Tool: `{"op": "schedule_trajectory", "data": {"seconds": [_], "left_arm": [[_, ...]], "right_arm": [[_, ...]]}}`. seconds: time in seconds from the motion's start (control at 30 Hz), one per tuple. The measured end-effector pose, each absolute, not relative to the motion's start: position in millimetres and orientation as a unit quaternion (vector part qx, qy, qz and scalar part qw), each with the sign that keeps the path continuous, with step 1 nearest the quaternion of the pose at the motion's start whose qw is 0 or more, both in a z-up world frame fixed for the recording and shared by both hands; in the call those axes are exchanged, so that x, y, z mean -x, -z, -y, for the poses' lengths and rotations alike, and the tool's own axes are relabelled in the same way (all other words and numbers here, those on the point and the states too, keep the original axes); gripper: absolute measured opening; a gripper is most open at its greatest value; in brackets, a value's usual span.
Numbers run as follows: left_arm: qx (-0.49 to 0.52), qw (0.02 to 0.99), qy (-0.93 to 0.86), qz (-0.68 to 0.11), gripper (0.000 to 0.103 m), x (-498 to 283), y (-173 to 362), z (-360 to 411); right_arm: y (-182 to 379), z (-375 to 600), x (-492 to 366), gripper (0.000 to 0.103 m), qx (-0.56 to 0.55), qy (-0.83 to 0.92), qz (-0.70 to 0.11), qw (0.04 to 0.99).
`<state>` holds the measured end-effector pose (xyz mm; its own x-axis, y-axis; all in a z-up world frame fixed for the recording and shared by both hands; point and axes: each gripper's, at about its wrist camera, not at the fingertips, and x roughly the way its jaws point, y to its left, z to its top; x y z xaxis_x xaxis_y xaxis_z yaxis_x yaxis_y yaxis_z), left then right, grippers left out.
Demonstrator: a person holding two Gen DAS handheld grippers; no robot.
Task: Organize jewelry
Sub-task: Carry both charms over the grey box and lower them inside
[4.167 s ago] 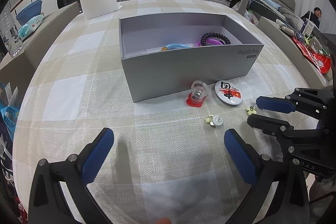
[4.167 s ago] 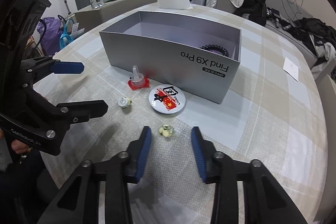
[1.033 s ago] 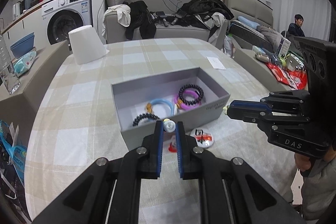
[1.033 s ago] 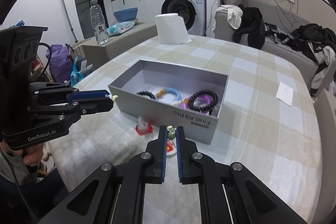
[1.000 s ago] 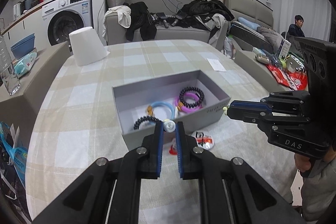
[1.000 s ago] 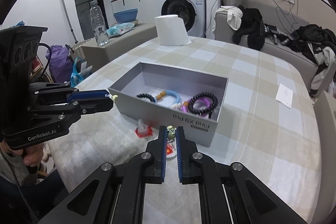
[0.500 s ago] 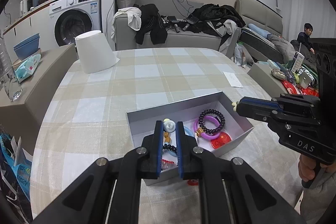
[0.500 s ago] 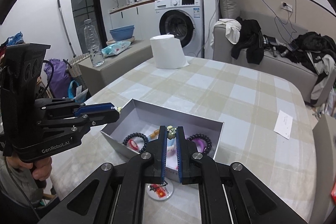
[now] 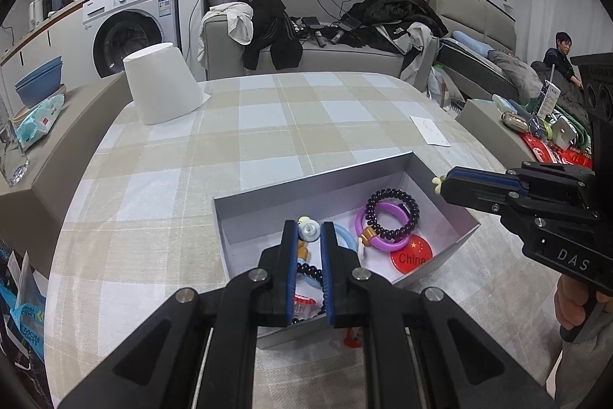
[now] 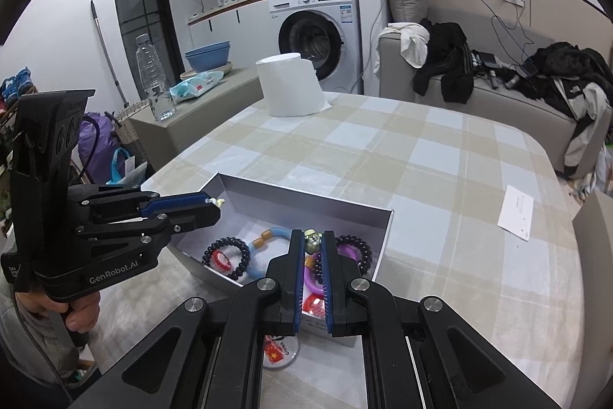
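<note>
Pinching white stud [image 9: 308, 229]: left gripper [image 9: 308, 232] | right gripper [image 10: 313, 241] pinching flower stud [image 10: 313, 240] | both above box [image 9: 314, 175]

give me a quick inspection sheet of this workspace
surface: checked tablecloth, flat.
job's things: grey box holds a purple bangle, blue ring, black bead bracelets and a red badge.
clutter: paper roll, white card, flag badge outside the box.
grippers: left gripper shut on a white earring; right gripper shut on a greenish earring, both over the box.
cables: wires on the sofa wall.
surroundings: washing machine, cluttered sofa, seated person.
</note>
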<state>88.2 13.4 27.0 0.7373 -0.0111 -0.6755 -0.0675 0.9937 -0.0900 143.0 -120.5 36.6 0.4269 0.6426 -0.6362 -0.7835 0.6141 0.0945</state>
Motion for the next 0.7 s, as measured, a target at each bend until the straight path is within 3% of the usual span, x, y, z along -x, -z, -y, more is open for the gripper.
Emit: {"op": "schedule_trajectory", "data": {"seconds": [0.7], "left_arm": [[0.041, 0.922, -0.009, -0.384, 0.007, -97.0, -12.8, -6.5]], "right_arm": [[-26.6, 113.8, -144.1, 0.008, 0.121, -0.425, -0.338, 0.831]]}}
